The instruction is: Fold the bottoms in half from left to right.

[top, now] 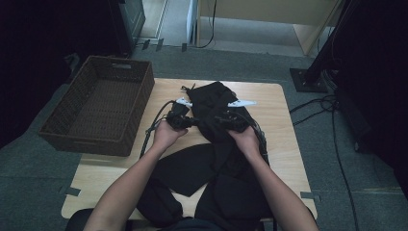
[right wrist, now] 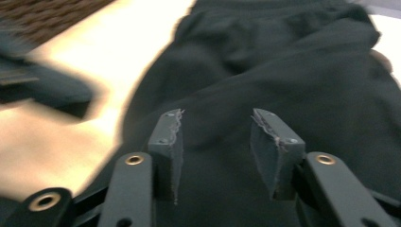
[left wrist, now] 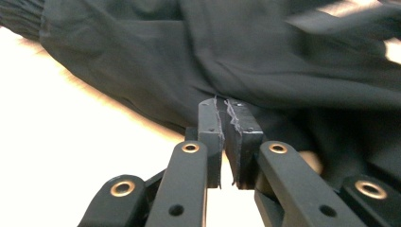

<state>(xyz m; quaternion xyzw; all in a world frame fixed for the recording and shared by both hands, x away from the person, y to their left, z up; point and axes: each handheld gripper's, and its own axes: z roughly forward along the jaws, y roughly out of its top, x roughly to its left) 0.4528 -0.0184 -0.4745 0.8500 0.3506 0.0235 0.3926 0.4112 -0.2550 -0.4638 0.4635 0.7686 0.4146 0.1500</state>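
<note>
- A person at a light wooden table (top: 274, 120) works a black garment (top: 211, 103) with a handheld gripper in each hand, apparently folding it.
- The garment lies down the middle of the table, its near end hanging over the person's edge.
- The left gripper (left wrist: 226, 111) has its jaws closed, pads together at the garment's edge; whether any cloth is pinched cannot be told.
- The right gripper (right wrist: 215, 125) hovers over the cloth with its jaws apart, gripping nothing.
- An empty brown wicker basket (top: 72, 130) sits at the table's left.
- To fold well, each gripper should probably pinch one layer near an edge, then both lift together evenly.
</note>
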